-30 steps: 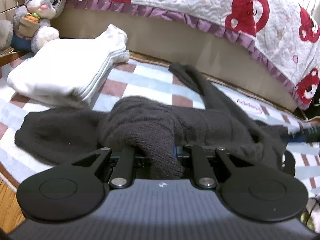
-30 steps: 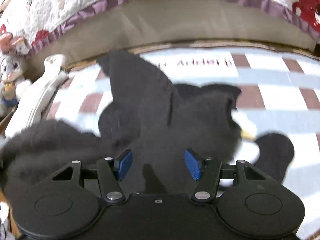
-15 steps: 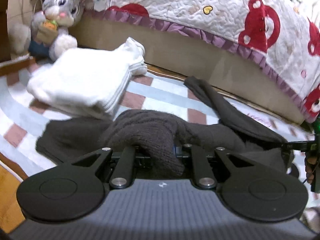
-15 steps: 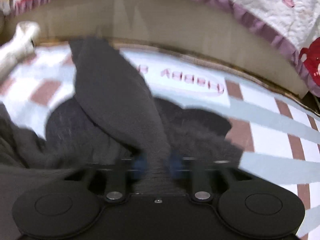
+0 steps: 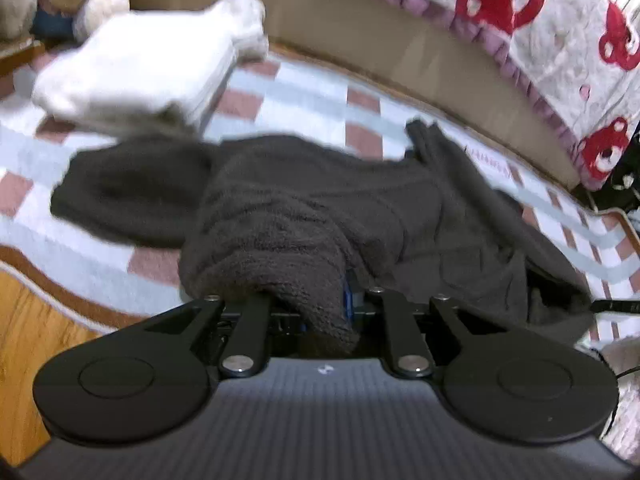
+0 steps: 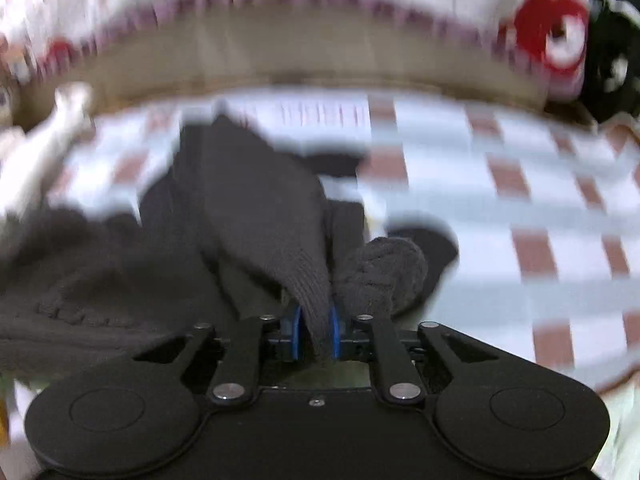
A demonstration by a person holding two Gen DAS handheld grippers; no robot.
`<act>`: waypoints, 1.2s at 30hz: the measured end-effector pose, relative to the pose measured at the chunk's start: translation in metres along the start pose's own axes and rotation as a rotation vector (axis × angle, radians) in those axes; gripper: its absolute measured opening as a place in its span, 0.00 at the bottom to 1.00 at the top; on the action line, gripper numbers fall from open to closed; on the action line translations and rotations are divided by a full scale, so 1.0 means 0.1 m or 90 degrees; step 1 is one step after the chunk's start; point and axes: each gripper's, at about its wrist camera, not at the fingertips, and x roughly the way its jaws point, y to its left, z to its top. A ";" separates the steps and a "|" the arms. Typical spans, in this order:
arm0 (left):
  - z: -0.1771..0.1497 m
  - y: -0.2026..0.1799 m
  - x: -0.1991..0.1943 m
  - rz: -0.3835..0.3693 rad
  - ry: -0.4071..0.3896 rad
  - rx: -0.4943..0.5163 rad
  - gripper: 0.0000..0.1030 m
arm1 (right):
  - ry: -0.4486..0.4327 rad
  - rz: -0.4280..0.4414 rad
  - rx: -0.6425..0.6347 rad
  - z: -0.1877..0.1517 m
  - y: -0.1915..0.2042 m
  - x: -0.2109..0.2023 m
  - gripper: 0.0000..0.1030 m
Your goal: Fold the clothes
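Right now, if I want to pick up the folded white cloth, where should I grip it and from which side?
Grip the folded white cloth at its layered edge, which faces right toward the bed side, coming in low from there. The stacked layers show on that edge, so the tongs could pinch them all together. Both tongs now hold the dark knitted garment, so one must let go first.

The left gripper (image 5: 320, 312) sat at the lower centre of its frame, its jaws closed on a fold of dark knit sweater (image 5: 304, 208). The right gripper (image 6: 316, 330), also lower centre, pinched the same fabric between blue pads (image 6: 296, 330).
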 end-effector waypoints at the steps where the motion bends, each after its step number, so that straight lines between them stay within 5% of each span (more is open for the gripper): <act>1: 0.00 0.00 0.02 0.012 0.006 0.001 0.16 | 0.028 -0.003 -0.010 -0.03 0.01 0.04 0.25; 5: 0.00 -0.01 0.02 0.046 0.004 0.014 0.19 | -0.009 0.113 -0.022 0.14 0.10 -0.10 0.53; 8: 0.01 -0.03 -0.02 0.045 -0.010 0.035 0.19 | -0.059 0.212 -0.008 0.38 0.17 -0.13 0.61; 10: 0.01 -0.04 -0.04 0.045 -0.020 0.048 0.11 | -0.080 0.204 -0.028 0.55 0.26 0.03 0.61; 15: -0.05 -0.16 -0.03 0.050 -0.006 0.103 0.11 | -0.075 0.183 -0.201 0.78 0.70 0.74 0.63; 19: 0.06 0.16 -0.08 0.035 0.008 0.011 0.18 | -0.053 0.109 -0.245 0.88 0.96 1.14 0.63; 23: 0.17 0.40 -0.19 0.035 -0.035 -0.079 0.18 | -0.049 0.047 -0.331 0.97 1.15 1.45 0.63; 26: 0.24 0.50 -0.24 0.065 -0.064 -0.089 0.19 | -0.034 0.033 -0.239 1.03 0.99 1.68 0.53; 29: 0.28 0.60 -0.25 0.075 -0.084 -0.107 0.32 | -0.070 0.079 -0.170 1.06 0.81 1.56 0.13; 36: 0.42 0.41 0.02 0.063 -0.085 -0.057 0.38 | -0.173 0.191 -0.068 1.01 0.59 0.88 0.13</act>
